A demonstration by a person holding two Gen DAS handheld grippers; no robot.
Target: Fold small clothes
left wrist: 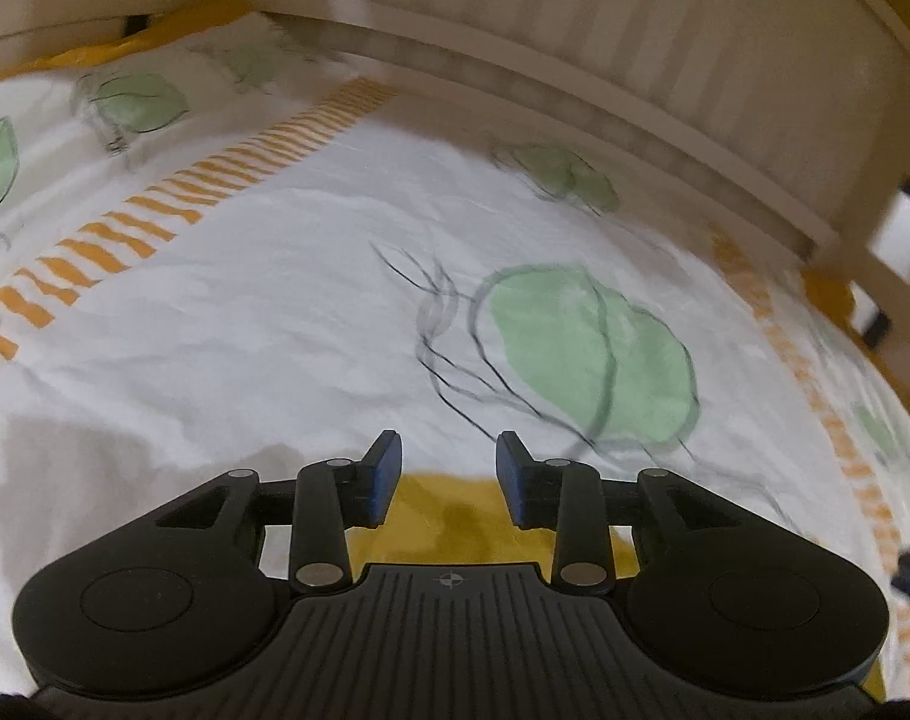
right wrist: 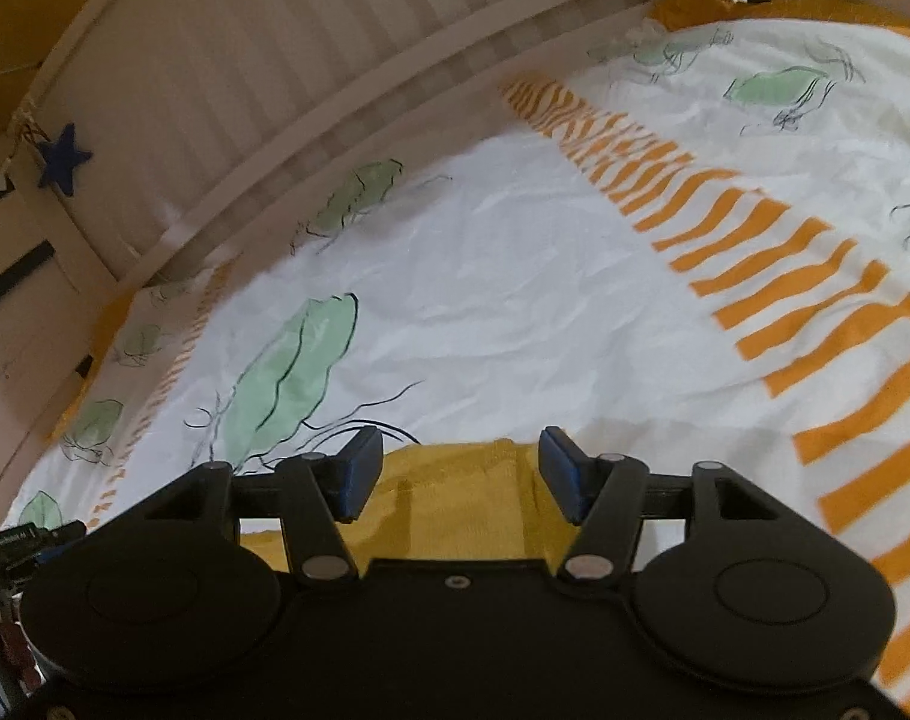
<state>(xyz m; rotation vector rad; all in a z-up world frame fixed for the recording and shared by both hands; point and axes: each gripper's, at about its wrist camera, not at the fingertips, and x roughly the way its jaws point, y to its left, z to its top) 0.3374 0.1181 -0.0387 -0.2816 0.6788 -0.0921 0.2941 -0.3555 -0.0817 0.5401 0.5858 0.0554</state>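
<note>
Left wrist: one mustard garment below one parted tool.

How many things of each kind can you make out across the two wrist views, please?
Mustard-yellow garment: 1
Printed bed sheet: 1
Slatted bed rail: 1
Blue star ornament: 1
Handheld tools: 2, the left tool and the right tool, both open
Total: 6

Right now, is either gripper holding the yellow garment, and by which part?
Neither. The left gripper and right gripper are both open above the yellow garment, pads not touching it.
</note>
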